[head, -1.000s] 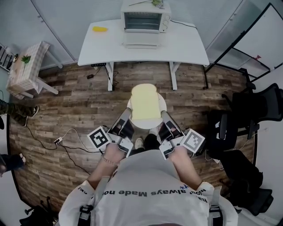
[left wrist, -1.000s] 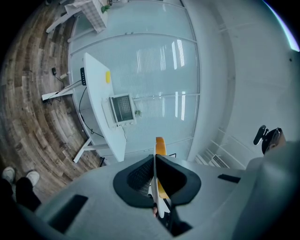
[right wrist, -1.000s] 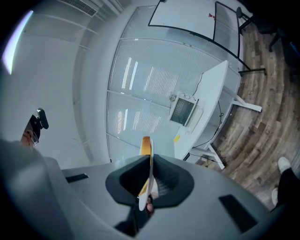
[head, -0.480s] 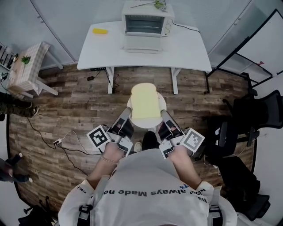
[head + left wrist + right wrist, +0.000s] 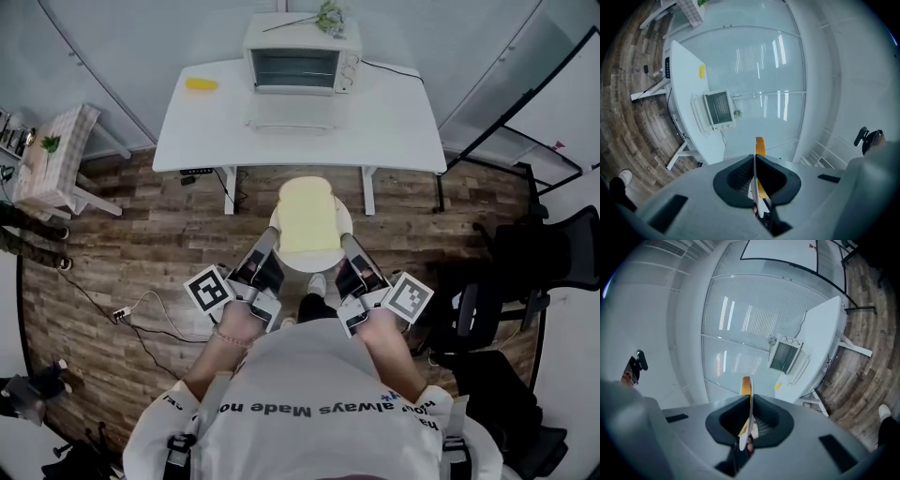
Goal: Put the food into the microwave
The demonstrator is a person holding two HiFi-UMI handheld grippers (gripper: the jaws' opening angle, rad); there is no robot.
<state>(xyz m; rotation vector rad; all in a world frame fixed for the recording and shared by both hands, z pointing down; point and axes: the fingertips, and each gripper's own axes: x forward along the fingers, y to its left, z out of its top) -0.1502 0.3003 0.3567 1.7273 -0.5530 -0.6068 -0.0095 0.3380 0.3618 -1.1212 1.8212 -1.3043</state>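
Left tongs [image 5: 270,240]: closed on the left rim of the plate [image 5: 310,263]. In the left gripper view [image 5: 754,182] the rim shows only edge-on, as a thin white line pinched between the dark pads.
Right tongs [image 5: 345,242]: closed on the right rim. The right gripper view [image 5: 749,422] also shows it edge-on.
Bread [image 5: 307,215]: one slice lying flat on the plate, held between the tongs above the floor [image 5: 141,234]. It covers most of the plate. From the gripper views only its orange crust shows.
Tong tips: hidden under the rim in the head view.
Microwave [image 5: 302,54]: at the back of the white surface [image 5: 398,112], well apart from the plate. Its door [image 5: 292,112] is folded down in front, and the inside is too dim to read.
Plant [image 5: 327,14]: on top of the microwave, partly cut off by the frame.
Yellow thing [image 5: 201,83]: on the surface left of the microwave, too small to name.
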